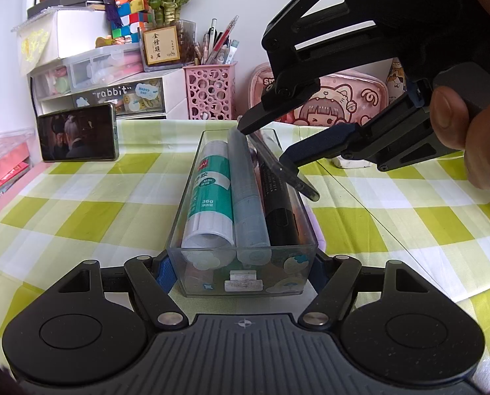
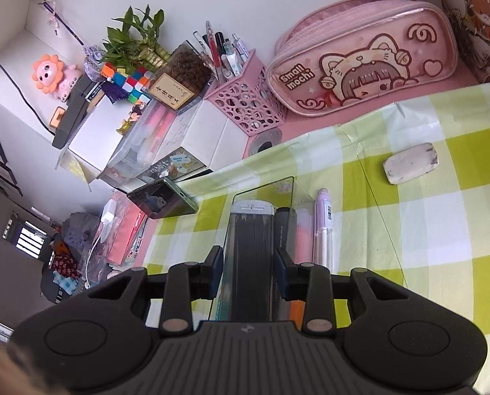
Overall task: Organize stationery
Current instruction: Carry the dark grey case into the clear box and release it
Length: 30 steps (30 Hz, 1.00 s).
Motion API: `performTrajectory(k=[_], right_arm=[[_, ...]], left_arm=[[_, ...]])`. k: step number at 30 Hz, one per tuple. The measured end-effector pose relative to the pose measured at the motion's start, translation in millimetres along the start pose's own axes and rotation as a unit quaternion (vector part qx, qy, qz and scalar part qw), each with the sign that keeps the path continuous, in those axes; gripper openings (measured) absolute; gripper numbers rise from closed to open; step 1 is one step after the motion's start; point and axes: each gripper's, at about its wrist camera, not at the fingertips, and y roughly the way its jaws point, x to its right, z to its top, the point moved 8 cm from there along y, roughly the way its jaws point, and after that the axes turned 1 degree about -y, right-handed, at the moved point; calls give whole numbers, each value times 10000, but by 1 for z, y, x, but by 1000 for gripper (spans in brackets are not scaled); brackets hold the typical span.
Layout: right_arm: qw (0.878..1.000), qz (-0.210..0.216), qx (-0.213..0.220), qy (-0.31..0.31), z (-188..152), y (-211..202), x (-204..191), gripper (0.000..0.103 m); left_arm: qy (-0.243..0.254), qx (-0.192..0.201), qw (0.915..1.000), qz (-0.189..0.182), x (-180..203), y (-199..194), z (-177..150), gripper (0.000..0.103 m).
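Two views, R only: eraser (image 2: 411, 163), lilac pen (image 2: 324, 227)

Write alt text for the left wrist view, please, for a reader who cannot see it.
The left gripper clamps the near end of a clear plastic tray holding a glue stick and markers, on a green checked tablecloth. The right gripper holds a clear case of pencil leads, tilted over the tray's right edge.

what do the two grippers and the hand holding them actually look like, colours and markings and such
Both grippers, left and right, are matte black plastic with ribbed bases, round side discs, silver pivot screws and dark blue finger pads. Each base carries a small white mark. The person's right hand is bare-skinned, with no sleeve or cables visible.
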Motion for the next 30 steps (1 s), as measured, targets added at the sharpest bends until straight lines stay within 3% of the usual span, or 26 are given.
performTrajectory(k=[3,9,14,23,27,30], right_arm=[[10000,11,1,32,-4,2,2,45],[9982,-250,219,-500,-4,-4,-4,45],[9967,-26,49,-806,-11,-3,-13,46],[9805,-786,-183,-1790,-17,5,-30,47],[9769,-916,-202,-1919,-17,5,-30,47],[9777,-948,-165,-1866,-16,4,-27,40]], left_arm=[[1,2,10000,-4,0,0,0,73],[1,1,10000,-4,0,0,0,73],[3,1,10000,-4,0,0,0,73],[2,1,10000,-4,0,0,0,73],[3,1,10000,-5,0,0,0,73],[3,1,10000,-6,0,0,0,73]])
